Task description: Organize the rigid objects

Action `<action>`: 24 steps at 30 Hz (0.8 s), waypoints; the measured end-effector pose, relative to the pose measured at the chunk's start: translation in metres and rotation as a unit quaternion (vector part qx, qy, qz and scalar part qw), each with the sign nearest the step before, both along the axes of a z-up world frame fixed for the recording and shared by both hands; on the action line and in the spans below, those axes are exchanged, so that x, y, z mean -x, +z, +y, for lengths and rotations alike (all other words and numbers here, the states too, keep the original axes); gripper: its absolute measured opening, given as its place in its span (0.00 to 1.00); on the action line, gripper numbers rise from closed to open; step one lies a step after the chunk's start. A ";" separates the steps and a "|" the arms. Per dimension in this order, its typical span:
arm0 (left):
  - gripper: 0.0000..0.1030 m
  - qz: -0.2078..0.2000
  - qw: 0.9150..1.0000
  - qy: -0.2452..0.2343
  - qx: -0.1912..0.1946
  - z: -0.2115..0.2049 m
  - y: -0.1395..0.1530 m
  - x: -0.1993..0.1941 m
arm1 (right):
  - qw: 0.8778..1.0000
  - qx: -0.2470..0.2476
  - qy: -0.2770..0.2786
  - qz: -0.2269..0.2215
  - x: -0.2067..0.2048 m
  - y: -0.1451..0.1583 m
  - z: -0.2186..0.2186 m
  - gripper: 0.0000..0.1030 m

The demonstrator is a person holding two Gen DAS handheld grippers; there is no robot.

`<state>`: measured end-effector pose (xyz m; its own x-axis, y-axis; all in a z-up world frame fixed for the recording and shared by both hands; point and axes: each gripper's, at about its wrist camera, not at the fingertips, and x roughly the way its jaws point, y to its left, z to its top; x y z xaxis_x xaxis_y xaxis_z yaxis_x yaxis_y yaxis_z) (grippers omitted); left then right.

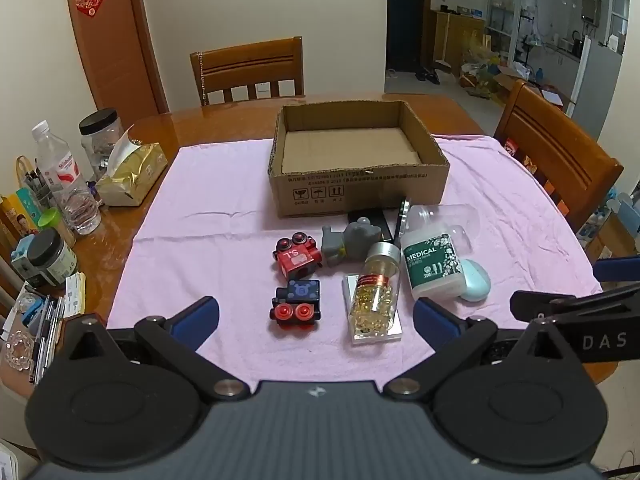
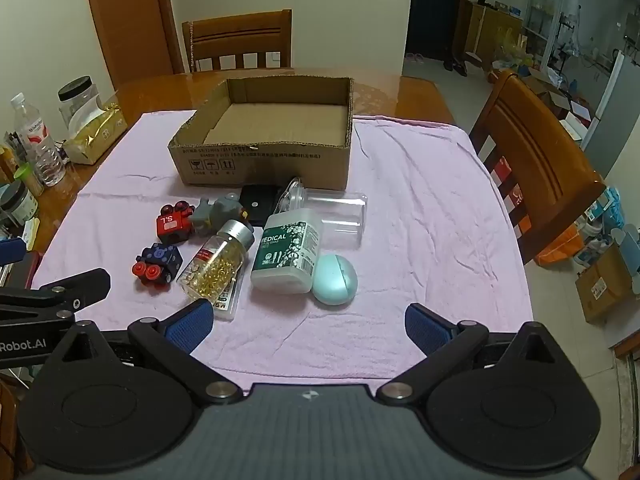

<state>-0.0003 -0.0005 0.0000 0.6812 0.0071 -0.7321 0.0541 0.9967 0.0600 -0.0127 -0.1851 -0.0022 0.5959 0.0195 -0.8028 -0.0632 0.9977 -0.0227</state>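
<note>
An empty cardboard box [image 1: 356, 188] [image 2: 260, 160] stands on the pink cloth. In front of it lies a cluster: a red toy block [image 1: 297, 258] [image 2: 173, 222], a dark blue toy block with red wheels [image 1: 297, 304] [image 2: 158, 264], a grey figure [image 1: 350, 240] [image 2: 218, 212], a bottle of gold capsules [image 1: 374, 296] [image 2: 218, 260], a white MEDICAL swab container [image 1: 432, 266] [image 2: 288, 256], a teal egg-shaped case [image 1: 476, 280] [image 2: 334, 278], a black case [image 2: 258, 204] and a clear cup [image 2: 340, 216]. My left gripper [image 1: 316, 316] is open and empty near the blue block. My right gripper [image 2: 308, 322] is open and empty below the teal case.
Bottles, jars and a gold tissue pack [image 1: 132, 172] crowd the table's left edge. Wooden chairs stand behind [image 1: 248, 72] and to the right [image 2: 536, 160]. The other gripper shows at each view's side edge [image 1: 580, 312] [image 2: 52, 300].
</note>
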 end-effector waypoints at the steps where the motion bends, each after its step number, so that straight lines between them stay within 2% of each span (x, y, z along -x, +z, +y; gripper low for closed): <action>1: 0.99 0.000 1.000 0.001 -0.002 0.000 0.000 0.000 | 1.000 0.000 0.000 0.001 0.000 0.000 0.000 1.00; 15: 0.99 -0.001 1.000 0.005 0.008 -0.001 0.006 0.001 | 1.000 0.004 0.000 -0.001 -0.006 0.012 -0.003 1.00; 24: 0.99 -0.003 1.000 0.005 0.007 -0.001 0.005 0.001 | 1.000 0.010 0.006 -0.011 0.000 0.005 -0.001 1.00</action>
